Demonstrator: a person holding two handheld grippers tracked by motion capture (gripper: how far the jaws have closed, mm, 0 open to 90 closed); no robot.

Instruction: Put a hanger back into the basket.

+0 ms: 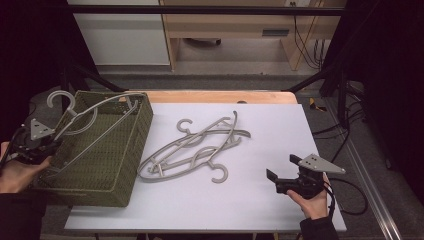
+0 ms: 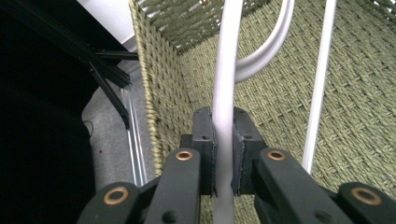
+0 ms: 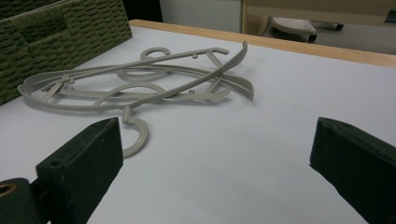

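Note:
My left gripper is at the left rim of a green woven basket and is shut on one arm of a grey plastic hanger. The hanger lies slanted across the basket's opening, its hook past the far left corner. In the left gripper view the pads clamp the hanger's bar above the basket's woven floor. My right gripper rests open at the table's front right with nothing between its jaws. Ahead of it lies a loose heap of grey hangers.
The heap of hangers sits mid-table, just right of the basket. The white tabletop has a wooden strip along its far edge. Black frame bars and cables stand beyond the right edge.

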